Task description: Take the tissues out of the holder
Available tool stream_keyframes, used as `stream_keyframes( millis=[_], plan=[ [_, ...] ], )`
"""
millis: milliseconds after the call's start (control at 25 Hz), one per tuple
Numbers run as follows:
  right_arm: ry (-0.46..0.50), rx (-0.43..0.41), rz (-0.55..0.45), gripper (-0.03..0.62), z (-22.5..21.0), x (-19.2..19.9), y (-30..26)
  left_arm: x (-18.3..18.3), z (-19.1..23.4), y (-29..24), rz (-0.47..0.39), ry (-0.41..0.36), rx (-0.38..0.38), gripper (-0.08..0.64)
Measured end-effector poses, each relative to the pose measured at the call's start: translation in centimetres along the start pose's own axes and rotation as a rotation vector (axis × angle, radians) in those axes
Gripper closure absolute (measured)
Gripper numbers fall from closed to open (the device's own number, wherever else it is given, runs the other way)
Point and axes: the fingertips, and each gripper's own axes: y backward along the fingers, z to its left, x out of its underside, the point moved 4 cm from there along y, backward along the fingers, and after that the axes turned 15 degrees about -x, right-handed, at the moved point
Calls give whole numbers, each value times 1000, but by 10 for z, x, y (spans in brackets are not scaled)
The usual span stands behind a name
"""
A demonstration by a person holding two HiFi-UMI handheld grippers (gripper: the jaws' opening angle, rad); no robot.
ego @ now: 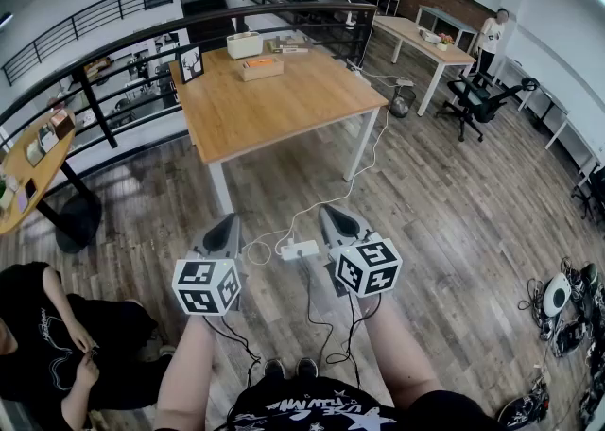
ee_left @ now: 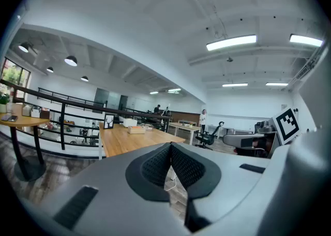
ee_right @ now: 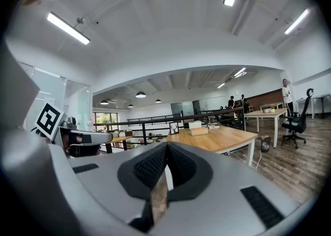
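Observation:
Far ahead on a wooden table (ego: 284,103) stands the wooden tissue holder (ego: 261,67), with orange showing at its top. It is small in the left gripper view (ee_left: 137,130) and in the right gripper view (ee_right: 199,131). I hold both grippers low over the floor, well short of the table. My left gripper (ego: 230,219) is shut, its ribbed pads meeting with nothing between them (ee_left: 170,146). Beside it, my right gripper (ego: 331,213) is shut and empty too (ee_right: 166,146). Each points roughly level toward the table.
A white box (ego: 244,44) and a framed deer picture (ego: 191,62) share the table. A power strip (ego: 300,250) with cables lies on the floor between me and the table. A black railing (ego: 113,51) runs behind. A person sits at lower left (ego: 47,344); an office chair (ego: 482,98) stands right.

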Motion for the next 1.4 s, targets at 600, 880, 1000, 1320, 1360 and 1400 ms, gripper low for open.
stream_keyframes(
  millis=[600, 880, 1000, 1320, 1360, 1400],
  plan=[
    [24, -12, 20, 577, 3, 0, -5, -2, 2, -3, -9, -3, 2, 548],
    [20, -15, 40, 577, 10, 11, -8, 1, 6, 0, -19, -3, 2, 548],
    [16, -24, 48, 577, 16, 13, -18, -2, 15, -1, -16, 9, -5, 548],
    [-13, -17, 35, 577, 27, 23, -41, 5, 40, -7, 12, -2, 22, 548],
    [-17, -21, 31, 577, 28, 25, -44, 7, 42, -9, 17, 3, 27, 548],
    [-19, -26, 30, 577, 30, 26, -46, 9, 43, -12, 22, 7, 34, 548]
  ],
)
